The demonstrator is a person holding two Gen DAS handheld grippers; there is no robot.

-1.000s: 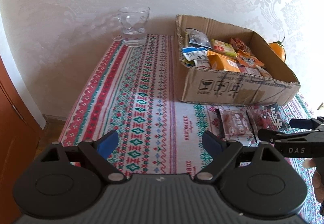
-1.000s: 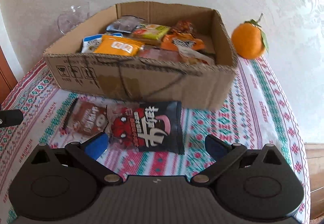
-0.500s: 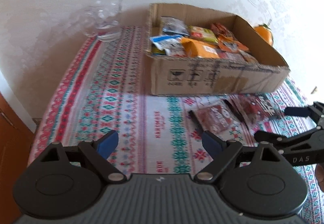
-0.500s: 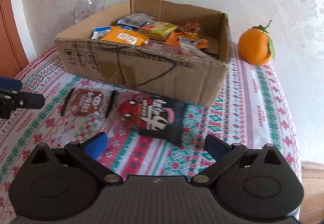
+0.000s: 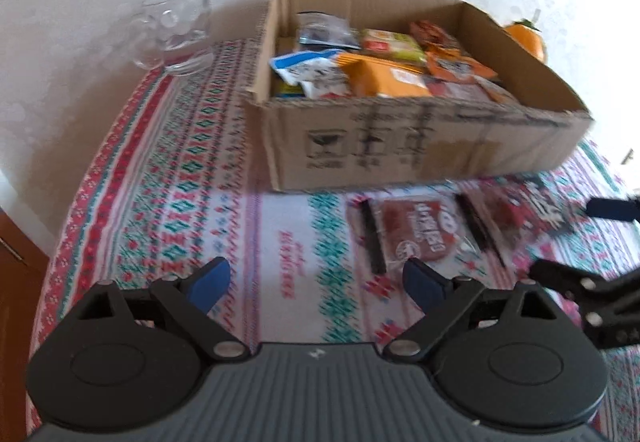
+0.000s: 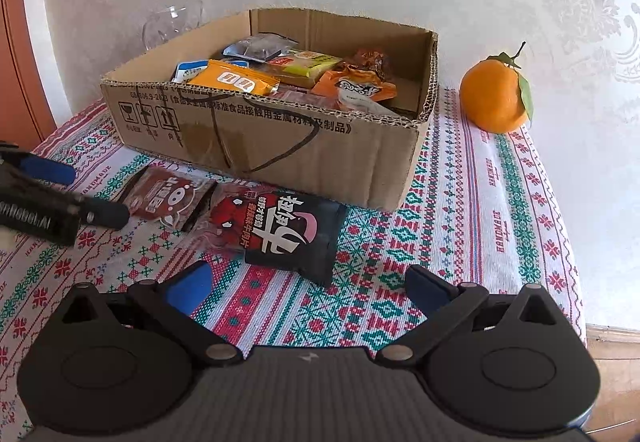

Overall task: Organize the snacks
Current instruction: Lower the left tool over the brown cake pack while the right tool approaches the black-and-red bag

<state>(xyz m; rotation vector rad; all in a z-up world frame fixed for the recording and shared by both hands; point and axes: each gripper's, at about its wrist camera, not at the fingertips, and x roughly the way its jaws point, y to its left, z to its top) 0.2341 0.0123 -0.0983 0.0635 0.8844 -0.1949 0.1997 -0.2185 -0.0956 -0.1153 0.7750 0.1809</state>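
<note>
Your left gripper [image 5: 316, 280] is opening its fingers over bare desk [image 5: 192, 170]; your right gripper [image 6: 308, 288] is spread, empty. In front of the cardboard box [image 6: 280, 146] lie a brown snack packet [image 6: 168, 196] and black packet [image 6: 288, 232]; more snacks fill it.

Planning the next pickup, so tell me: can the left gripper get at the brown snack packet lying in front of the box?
Probably yes. The brown packet lies flat on the tablecloth, nothing covering it, just ahead of the left gripper, whose jaws are opening and empty.

Glass mug [image 5: 176, 27], orange [image 6: 496, 96], patterned tablecloth [image 6: 472, 210]
</note>
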